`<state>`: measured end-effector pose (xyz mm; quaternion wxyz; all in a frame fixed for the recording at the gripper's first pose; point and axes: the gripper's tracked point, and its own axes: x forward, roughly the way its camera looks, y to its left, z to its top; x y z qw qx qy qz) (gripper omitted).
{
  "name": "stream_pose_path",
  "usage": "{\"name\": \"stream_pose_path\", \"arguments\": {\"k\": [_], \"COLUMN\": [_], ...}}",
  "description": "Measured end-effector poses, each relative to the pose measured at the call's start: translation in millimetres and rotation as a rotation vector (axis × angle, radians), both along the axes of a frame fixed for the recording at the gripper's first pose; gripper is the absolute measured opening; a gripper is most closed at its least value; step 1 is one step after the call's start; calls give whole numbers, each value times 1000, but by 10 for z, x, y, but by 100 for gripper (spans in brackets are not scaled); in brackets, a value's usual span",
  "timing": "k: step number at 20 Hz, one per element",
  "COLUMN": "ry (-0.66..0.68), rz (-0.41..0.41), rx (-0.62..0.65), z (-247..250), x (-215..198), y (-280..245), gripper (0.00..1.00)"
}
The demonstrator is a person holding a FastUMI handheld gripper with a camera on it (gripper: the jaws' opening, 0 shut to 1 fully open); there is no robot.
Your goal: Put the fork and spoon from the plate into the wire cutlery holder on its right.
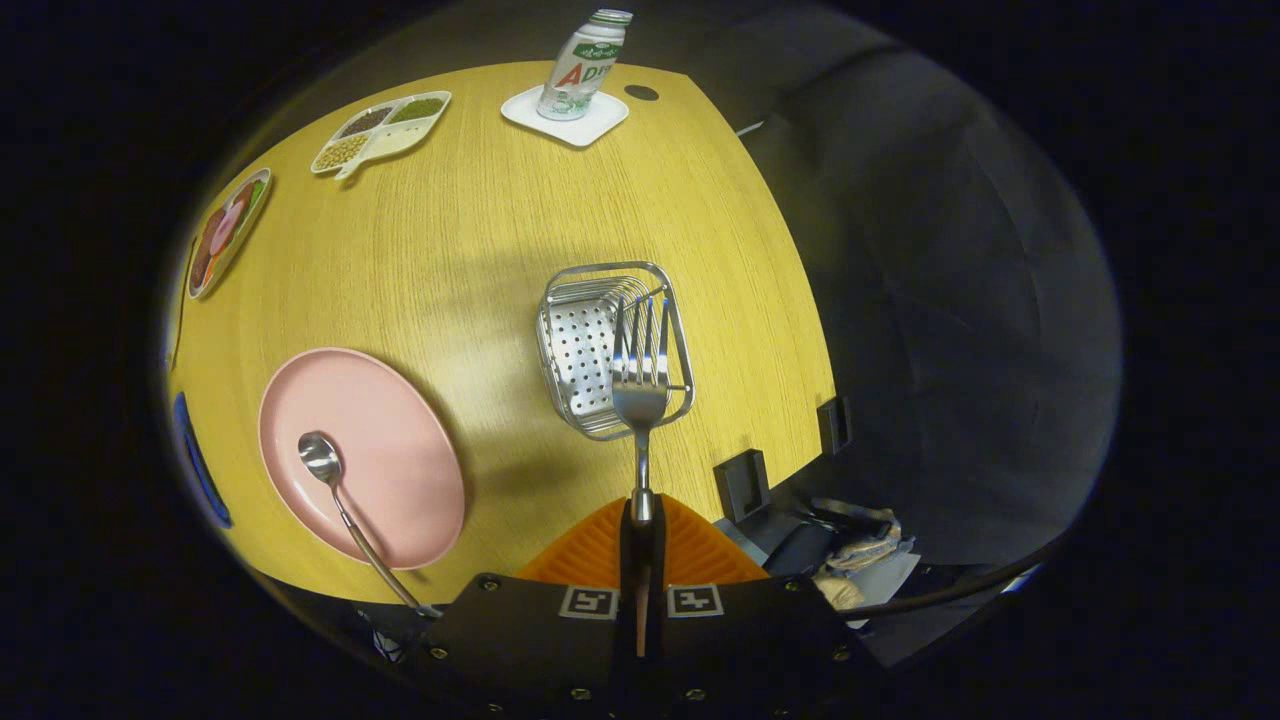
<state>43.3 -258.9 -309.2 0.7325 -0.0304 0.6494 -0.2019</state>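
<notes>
My gripper point(641, 515) is clamped on the fork point(641, 380), tines pointing far over the holder point(612, 347); the spoon point(345, 505) lies bowl-far on the plate point(400, 440).

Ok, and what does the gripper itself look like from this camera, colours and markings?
The gripper has two orange fingers with ribbed faces, tapering to a point. Behind them sits a black body with small screws along its edge and two square black-and-white fiducial tags side by side. No cables or sleeve are visible.
</notes>
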Motion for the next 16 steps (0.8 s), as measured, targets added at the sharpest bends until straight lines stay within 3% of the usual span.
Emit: {"name": "stream_pose_path", "arguments": {"k": [9, 14, 16], "ry": [102, 109, 84], "rz": [53, 70, 72], "rx": [110, 114, 115], "z": [-172, -129, -75], "x": [147, 201, 261], "y": [41, 18, 27], "gripper": [4, 10, 28]}}
